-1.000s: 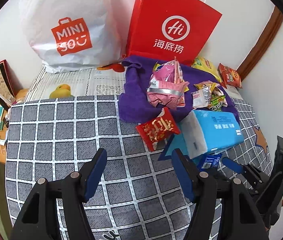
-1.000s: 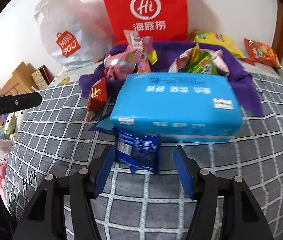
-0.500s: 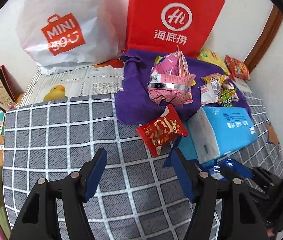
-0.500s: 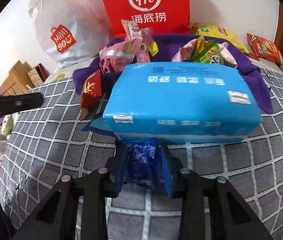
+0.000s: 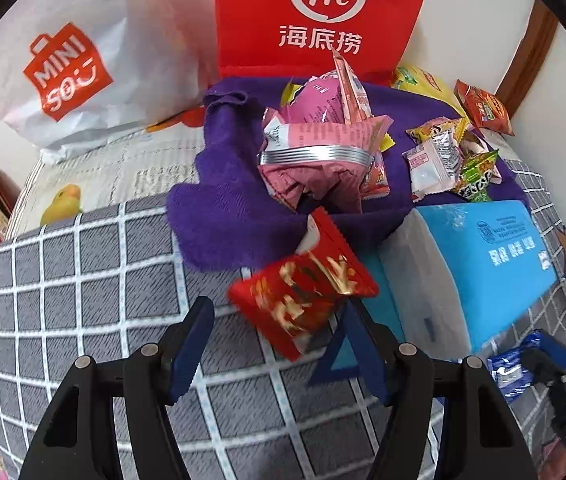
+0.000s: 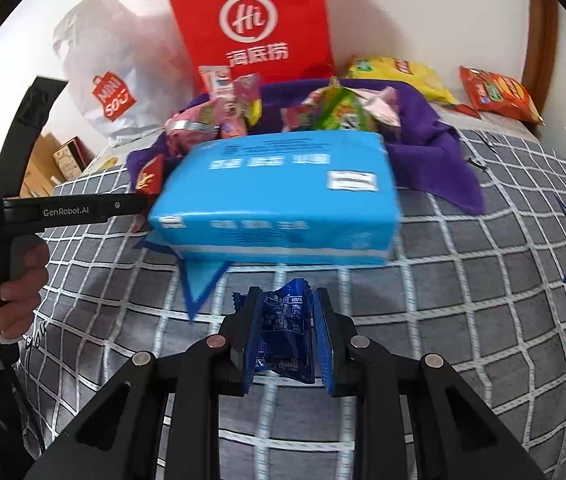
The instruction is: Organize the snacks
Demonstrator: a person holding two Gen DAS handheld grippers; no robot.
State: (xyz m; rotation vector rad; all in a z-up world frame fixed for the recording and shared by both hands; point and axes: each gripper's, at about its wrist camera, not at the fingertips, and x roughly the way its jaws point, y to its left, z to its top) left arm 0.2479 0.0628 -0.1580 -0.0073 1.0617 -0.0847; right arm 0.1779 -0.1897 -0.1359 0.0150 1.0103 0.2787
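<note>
Bed with grey checked cover [image 5: 83, 280]; purple towel [image 5: 219, 200] and red bag [image 5: 319, 16] by white wall. Right gripper [image 6: 285, 330] clamps blue packet [image 6: 283, 332]; left gripper [image 5: 279, 344] spread wide.

Tissue pack [image 6: 279, 196] lying on the bed [image 6: 463, 300], just ahead of the right hand-held gripper [image 6: 285, 336], with the small snack packet [image 6: 285, 332] pinched between its fingers. Behind the pack, a towel [image 5: 223, 216] spread out and carrying a heap of snack wrappers [image 5: 319, 152]. Foil packet [image 5: 303, 292] at the towel's near edge, left of the pack, just ahead of the left hand-held gripper [image 5: 279, 340]. Two shopping bags [image 5: 319, 16] standing against the wall behind; chip bags [image 6: 499, 94] to the far right.
</note>
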